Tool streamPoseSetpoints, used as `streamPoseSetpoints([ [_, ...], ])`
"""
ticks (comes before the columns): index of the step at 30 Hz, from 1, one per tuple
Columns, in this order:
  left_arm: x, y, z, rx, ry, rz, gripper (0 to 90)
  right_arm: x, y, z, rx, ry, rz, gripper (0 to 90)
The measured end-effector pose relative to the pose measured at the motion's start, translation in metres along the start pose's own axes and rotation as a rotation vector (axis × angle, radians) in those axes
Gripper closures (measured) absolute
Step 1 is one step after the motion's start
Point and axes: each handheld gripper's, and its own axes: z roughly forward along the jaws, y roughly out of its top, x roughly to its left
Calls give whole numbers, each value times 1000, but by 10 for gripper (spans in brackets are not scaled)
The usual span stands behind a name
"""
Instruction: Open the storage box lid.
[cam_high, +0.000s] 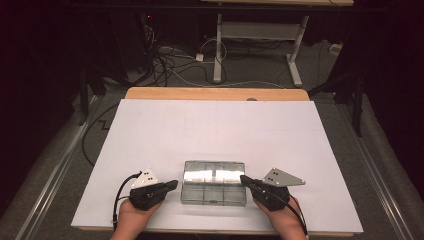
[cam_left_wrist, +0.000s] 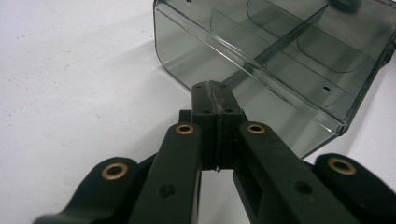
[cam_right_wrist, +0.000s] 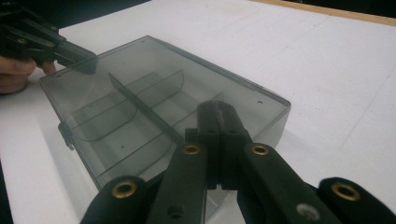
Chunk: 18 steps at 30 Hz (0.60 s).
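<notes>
Table: white sheet over a wooden top, bare apart from one item.

Box: clear smoked-plastic organiser, lid down, sits near the front edge of the table, midway between the two grippers. Internal dividers show through the lid in both gripper views. Compartments look empty.

Left gripper: tip at the box's left end, touching or just short of it, can't tell which. Jaws pressed together, nothing between them.

Right gripper: tip at the box's right end, over the lid corner. Jaws also pressed together, holding nothing.

Latch tabs on the long front side, small, partly seen.

Handling, my read:
- Light, rigid, thin-walled. Will skate on the sheet if pushed from one side only.
- Glossy plastic, slippery for a pinch. Lid edge gives little purchase.
- Brittle at hinges and latches, so no prying with force.
- Best hold: brace one end wall with a closed tip, work the front latch or lid lip with the other. To lift it, pinch an end wall or the lid rim with opened jaws.
</notes>
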Motion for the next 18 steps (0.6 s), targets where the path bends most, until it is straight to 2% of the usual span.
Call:
streamPoseSetpoints([
  [9, 2, -1, -1, -12, -6, -21, 876, 6, 6, 10, -6, 43, -1, 900],
  [13, 1, -1, -1, -16, -4, -12, 876, 11, 7, 12, -3, 72, -8, 900],
  [18, 1, 1, 2, 20, 0, -11, 876, 19, 10, 15, 5, 108, -15, 900],
])
